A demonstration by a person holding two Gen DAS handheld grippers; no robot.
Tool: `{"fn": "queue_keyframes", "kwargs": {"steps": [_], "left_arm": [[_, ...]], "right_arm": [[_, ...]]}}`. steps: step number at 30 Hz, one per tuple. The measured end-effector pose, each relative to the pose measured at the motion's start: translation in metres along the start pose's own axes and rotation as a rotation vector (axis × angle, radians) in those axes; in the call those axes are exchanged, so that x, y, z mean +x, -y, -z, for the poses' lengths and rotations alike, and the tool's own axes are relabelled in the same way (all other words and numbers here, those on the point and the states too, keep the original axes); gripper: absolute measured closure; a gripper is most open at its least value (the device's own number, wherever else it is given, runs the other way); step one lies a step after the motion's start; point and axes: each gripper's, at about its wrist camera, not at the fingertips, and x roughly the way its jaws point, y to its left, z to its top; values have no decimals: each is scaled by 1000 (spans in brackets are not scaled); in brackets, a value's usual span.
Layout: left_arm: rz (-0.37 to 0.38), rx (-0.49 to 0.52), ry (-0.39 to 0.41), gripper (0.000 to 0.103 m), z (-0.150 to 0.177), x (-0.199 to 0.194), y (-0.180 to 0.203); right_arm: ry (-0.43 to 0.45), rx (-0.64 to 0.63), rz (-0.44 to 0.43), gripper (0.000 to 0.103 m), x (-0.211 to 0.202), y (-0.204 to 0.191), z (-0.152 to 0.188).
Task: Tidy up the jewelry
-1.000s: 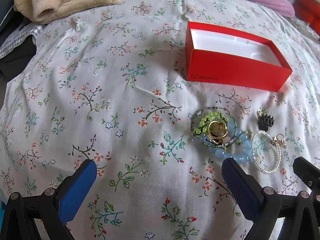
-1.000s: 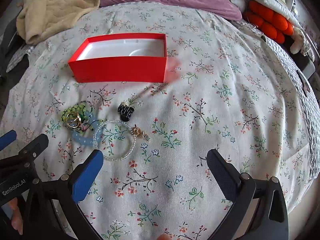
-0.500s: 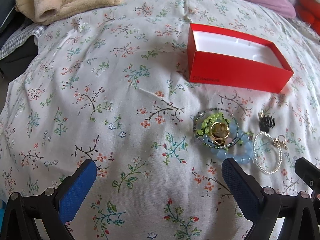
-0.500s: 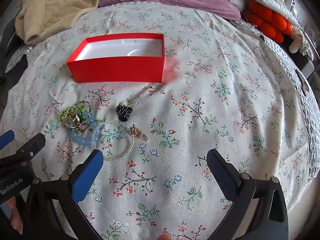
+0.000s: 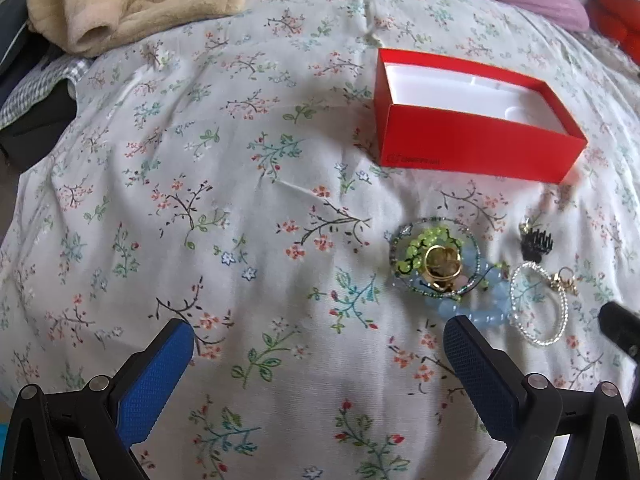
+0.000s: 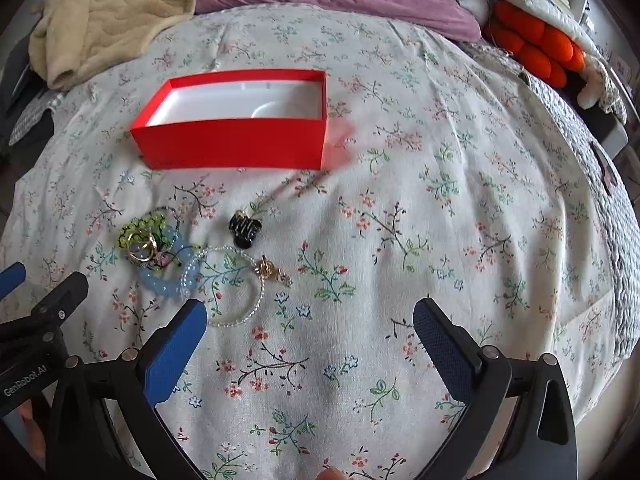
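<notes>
- The left gripper (image 5: 318,364) was spread wide and gripped nothing; the right gripper (image 6: 310,350) likewise stood fully parted and empty above the floral bedspread (image 6: 440,208).
- The jewelry lay in a loose cluster between the two tools: ahead and to the right of the left gripper, ahead and to the left of the right one.
- Nearest the right gripper was the clear beaded bracelet (image 6: 224,286) with its gold clasp (image 6: 267,270) — its near arc sat just beside that tool's left fingertip (image 6: 192,312).
- The pale blue bead bracelet (image 5: 476,304) touched the clear one and ran under the pile of the green beaded piece (image 5: 424,246) and a gold ring (image 5: 440,266); this lay just beyond the left gripper's right fingertip (image 5: 456,328).
- A small black hair claw (image 6: 245,230) sat apart, farther ahead, toward the red box (image 6: 236,142).
- The box stood open and empty beyond the cluster, its long axis running across both views; I judged either arm could reach the pile, the right being nearer the clear bracelet.
- Only the right wrist view showed the orange cushion (image 6: 536,48) and the bed's edge far to the right — the left view showed the box's printed front (image 5: 416,159) more clearly.
</notes>
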Motion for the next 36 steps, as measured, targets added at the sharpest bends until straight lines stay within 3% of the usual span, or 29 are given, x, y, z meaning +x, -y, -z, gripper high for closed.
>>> {"fn": "queue_keyframes", "kwargs": {"steps": [6, 12, 16, 22, 25, 29, 34, 36], "left_arm": [[71, 63, -48, 1, -13, -1, -4], [113, 114, -80, 1, -32, -1, -4], [198, 103, -73, 3, -38, 5, -4], [320, 94, -99, 27, -29, 26, -4], [393, 114, -102, 46, -28, 34, -2], [405, 139, -88, 68, -34, 43, -2], [420, 115, -104, 83, -55, 59, -11], [431, 124, -116, 86, -60, 66, -11]], "right_arm": [[-31, 6, -16, 0, -5, 8, -17], [-67, -3, -92, 0, -10, 10, -37], [-80, 6, -147, 0, -4, 12, -43], [-126, 56, -219, 5, 25, 21, -25], [-155, 67, -238, 16, 39, 22, -21], [-162, 65, -278, 33, 44, 19, -25], [-196, 71, -324, 56, 55, 16, -28], [-216, 84, -357, 60, 58, 17, -27]]}}
